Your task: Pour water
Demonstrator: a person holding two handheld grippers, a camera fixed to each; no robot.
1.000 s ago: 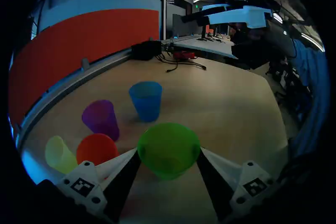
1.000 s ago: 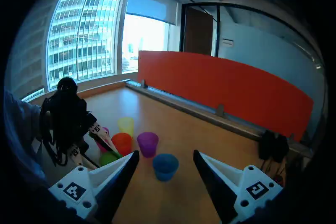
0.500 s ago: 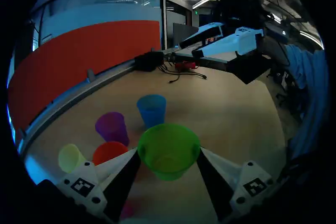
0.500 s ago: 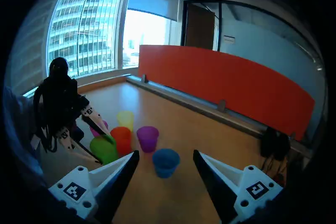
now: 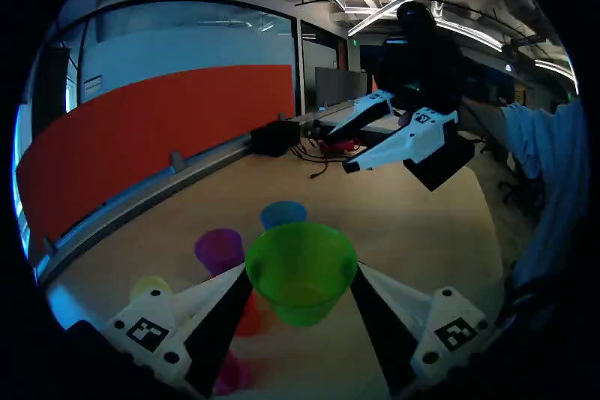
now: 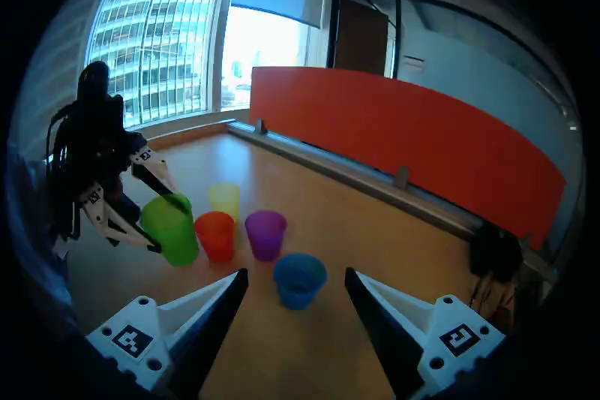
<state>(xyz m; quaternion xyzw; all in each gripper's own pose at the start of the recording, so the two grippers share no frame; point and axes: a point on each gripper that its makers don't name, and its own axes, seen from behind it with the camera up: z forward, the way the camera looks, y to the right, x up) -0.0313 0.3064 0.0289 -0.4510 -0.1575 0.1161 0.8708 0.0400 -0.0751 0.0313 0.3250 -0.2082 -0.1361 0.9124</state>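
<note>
Well, the left claw (image 5: 300,271) held the green cup (image 5: 301,284) tight, the right claw (image 6: 295,274) gaped empty; tipping slowly looked best.

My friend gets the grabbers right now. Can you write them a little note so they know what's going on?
Left gripper: shut on the green cup, which is upright beside the orange cup.
Right gripper: open, holding nothing, in the air above the table.
On the table: yellow cup, orange cup, purple cup and blue cup, all mouth up.
Done: the green cup is gripped.
Left: the pour itself; no cup is tilted yet. I cannot tell if the green cup has water in it, or which cup should get it.
</note>
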